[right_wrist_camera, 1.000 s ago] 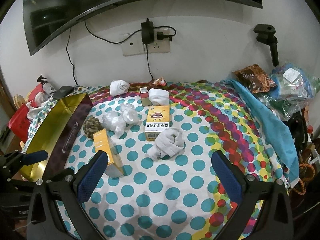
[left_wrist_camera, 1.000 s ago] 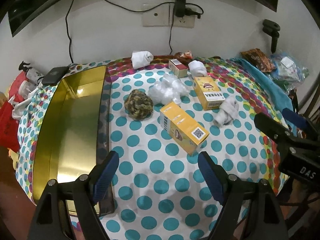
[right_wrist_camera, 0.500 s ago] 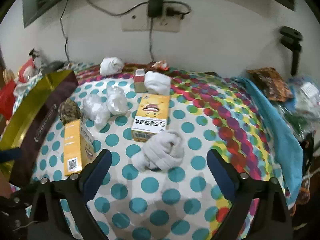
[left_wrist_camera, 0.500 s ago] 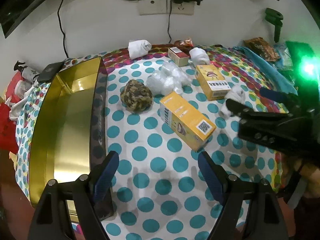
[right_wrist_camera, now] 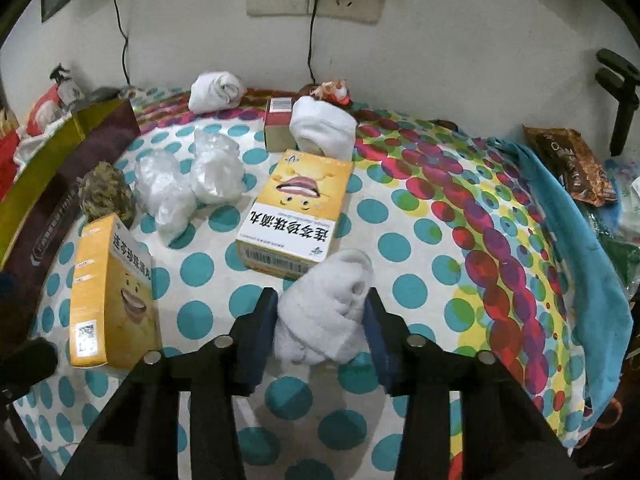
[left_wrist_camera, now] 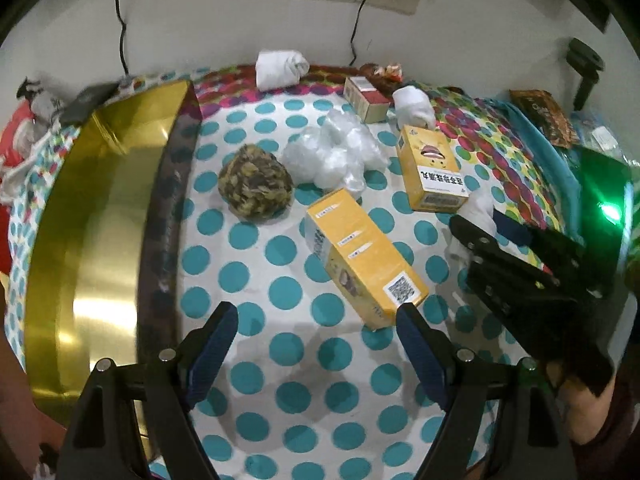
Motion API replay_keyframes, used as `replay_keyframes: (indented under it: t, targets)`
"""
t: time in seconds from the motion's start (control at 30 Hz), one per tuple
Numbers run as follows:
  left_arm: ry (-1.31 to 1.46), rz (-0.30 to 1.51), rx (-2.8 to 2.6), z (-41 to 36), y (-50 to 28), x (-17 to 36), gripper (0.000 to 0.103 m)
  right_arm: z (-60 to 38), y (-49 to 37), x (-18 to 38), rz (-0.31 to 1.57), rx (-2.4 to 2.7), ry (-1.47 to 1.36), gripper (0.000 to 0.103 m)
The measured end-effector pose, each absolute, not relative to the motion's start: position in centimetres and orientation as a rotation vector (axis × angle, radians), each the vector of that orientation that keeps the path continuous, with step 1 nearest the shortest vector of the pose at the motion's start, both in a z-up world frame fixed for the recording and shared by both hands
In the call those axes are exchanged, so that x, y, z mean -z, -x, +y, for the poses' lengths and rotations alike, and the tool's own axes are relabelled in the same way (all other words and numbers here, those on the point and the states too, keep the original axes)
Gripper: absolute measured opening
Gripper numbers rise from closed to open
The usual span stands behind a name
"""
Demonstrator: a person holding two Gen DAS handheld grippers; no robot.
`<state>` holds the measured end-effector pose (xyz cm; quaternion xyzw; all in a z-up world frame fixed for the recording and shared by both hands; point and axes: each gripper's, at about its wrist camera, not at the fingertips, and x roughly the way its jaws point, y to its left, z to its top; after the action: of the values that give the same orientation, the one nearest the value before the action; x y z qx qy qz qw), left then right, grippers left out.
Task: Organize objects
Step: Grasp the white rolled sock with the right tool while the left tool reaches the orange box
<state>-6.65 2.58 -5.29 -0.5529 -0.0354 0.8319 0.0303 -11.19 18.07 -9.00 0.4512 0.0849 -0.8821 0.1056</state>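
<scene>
1. Right gripper (right_wrist_camera: 320, 312): jaws have just been closing, now pinching the rolled white sock (right_wrist_camera: 324, 320) lying on the dotted table (right_wrist_camera: 400, 432), touching a yellow box (right_wrist_camera: 296, 212).
2. Left gripper (left_wrist_camera: 316, 354): wide, nothing between, above the table beside the gold tin (left_wrist_camera: 92, 240).

The flat-lying yellow box (right_wrist_camera: 296, 210) bore a large upside-down line of Chinese characters and a barcode on its near end. The other yellow box (right_wrist_camera: 112, 296) carried Chinese characters, too blurred to read, and a QR code.
</scene>
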Motion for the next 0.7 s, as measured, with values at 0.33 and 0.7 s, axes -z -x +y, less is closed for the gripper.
replay_keyframes:
  t: [0.33,0.7]
  targets:
    - [1.804,-0.255,-2.582,4.6,9.5,5.3,0.084,20.5,9.2,7.9,0.113,2.580,-1.272,0.035]
    - [1.942,-0.281,-2.619,4.4,10.6,8.6,0.081,22.1,7.9,7.5,0.055,2.547,-1.244,0.035]
